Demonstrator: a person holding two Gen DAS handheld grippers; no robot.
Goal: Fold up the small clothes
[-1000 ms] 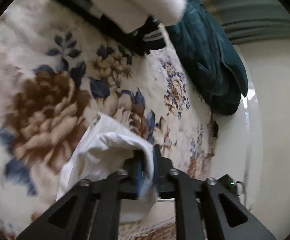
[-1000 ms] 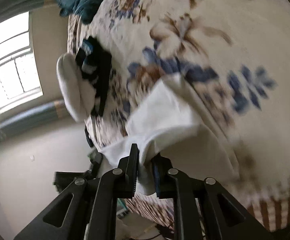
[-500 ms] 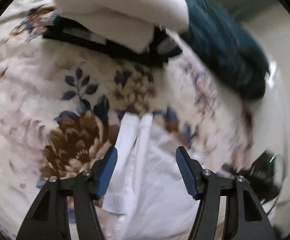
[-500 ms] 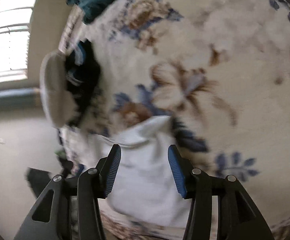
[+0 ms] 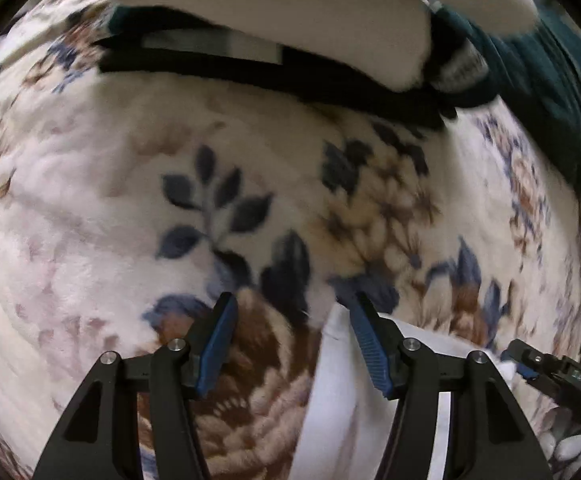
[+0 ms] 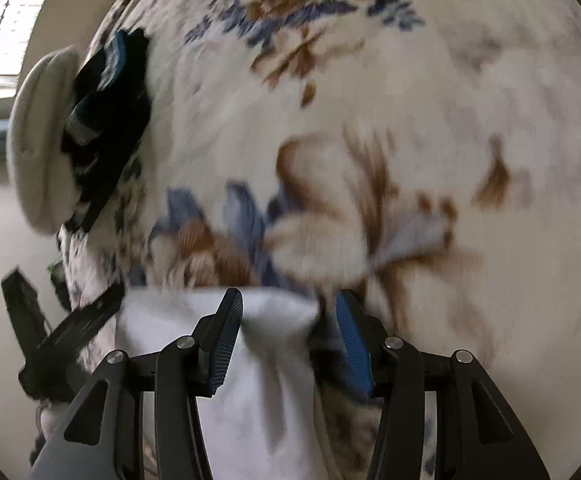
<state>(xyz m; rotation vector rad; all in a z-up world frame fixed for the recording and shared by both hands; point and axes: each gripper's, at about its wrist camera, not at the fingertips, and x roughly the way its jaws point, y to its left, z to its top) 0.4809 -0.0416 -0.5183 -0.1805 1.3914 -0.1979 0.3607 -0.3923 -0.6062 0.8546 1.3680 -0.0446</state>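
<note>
We hold both tools over the flowered blanket (image 5: 90, 208), left tool (image 5: 290, 344) and right tool (image 6: 288, 334) spread, just opened, white cloth (image 6: 258, 392) lying loose beneath, gripped by neither.

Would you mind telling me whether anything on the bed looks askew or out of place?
The white garment lies rumpled, its near edge folded unevenly over the floral blanket. Farther off, a cream garment sits loosely across black clothing. Nothing looks damaged or spilled.

Your bed's blanket (image 5: 90, 208) is cream, patterned with brown, tan and navy flowers. On it lie a plain white garment (image 6: 266, 400), a black garment (image 5: 290, 72) under a cream one (image 5: 290, 12), and a teal one (image 5: 562, 100).
</note>
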